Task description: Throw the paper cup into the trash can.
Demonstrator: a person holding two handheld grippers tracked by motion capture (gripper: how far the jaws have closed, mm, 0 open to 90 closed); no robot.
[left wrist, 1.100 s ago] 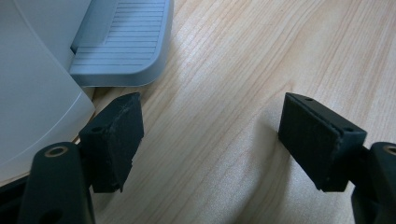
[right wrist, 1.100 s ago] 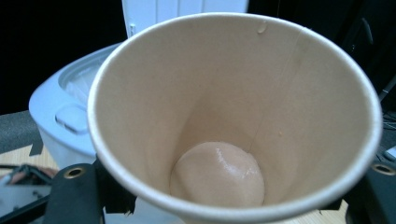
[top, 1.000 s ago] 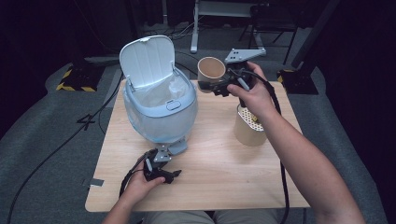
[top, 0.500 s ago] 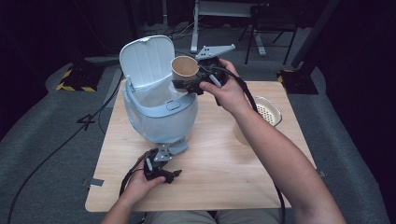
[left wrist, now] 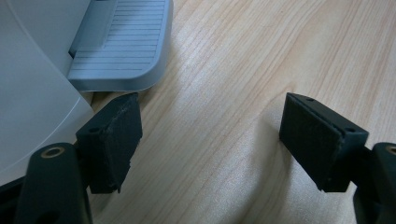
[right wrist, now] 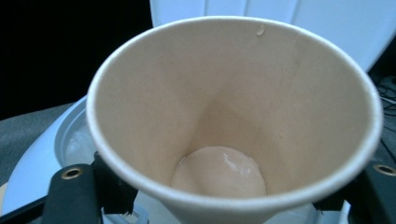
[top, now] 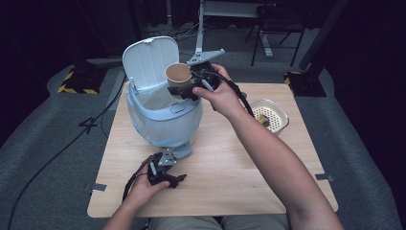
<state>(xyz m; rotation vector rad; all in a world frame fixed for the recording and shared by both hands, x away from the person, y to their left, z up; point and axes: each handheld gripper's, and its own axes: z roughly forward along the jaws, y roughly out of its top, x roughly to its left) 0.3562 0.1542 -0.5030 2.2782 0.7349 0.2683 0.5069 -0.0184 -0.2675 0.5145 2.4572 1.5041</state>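
Right gripper (top: 190, 85) has its fingers clamped on the paper cup (top: 178, 76) above the open bin (top: 163, 112), left gripper (top: 165, 175) fingers spread wide beside its pedal (left wrist: 119, 44).

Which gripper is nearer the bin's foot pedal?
Left. The left gripper sits open on the table just beside the foot pedal; the right gripper holds a paper cup above the bin.

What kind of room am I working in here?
Probably a lab or recording studio, not a home. A lone wooden table stands on grey carpet with cables trailing across it, dark surroundings, and stand legs behind. The pedal bin and paper cup look like staged props.
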